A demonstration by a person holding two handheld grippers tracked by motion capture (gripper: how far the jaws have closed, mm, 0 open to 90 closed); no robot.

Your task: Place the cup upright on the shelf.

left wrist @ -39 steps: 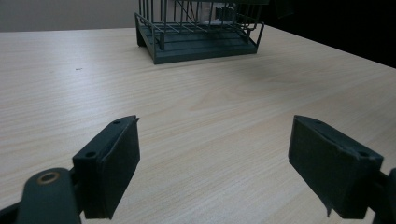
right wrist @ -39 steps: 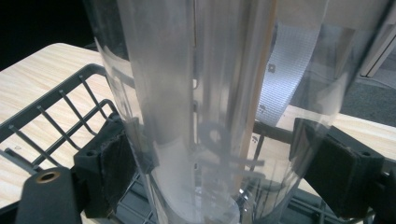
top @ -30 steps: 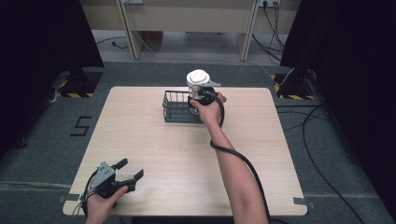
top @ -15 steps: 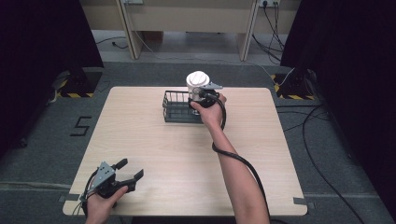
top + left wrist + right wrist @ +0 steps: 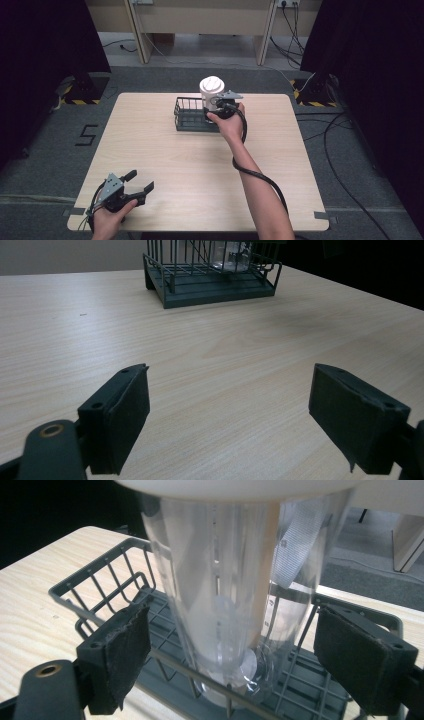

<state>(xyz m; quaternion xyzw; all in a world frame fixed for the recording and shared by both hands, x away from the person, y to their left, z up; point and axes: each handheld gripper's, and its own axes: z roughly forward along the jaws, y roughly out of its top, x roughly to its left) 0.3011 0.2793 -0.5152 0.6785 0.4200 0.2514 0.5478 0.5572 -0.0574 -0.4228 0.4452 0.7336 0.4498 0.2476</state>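
Since a second ago my right gripper [image 5: 218,104] has edged a little toward the far edge of the bench [image 5: 150,150], closing on the clear cup [image 5: 212,90] with its white lid. The cup stands upright in the right end of the dark wire basket [image 5: 189,114], near the middle of the far edge. In the right gripper view the cup [image 5: 225,605] sits between my jaws, which are spread wide with gaps on both sides, so nothing is held. I judge this to be either the approach to a grasp or the letting go after setting it in. A grasp would call for closing squarely on the cup wall above the basket rim. My left gripper [image 5: 135,186] rests wide open at the near left corner.
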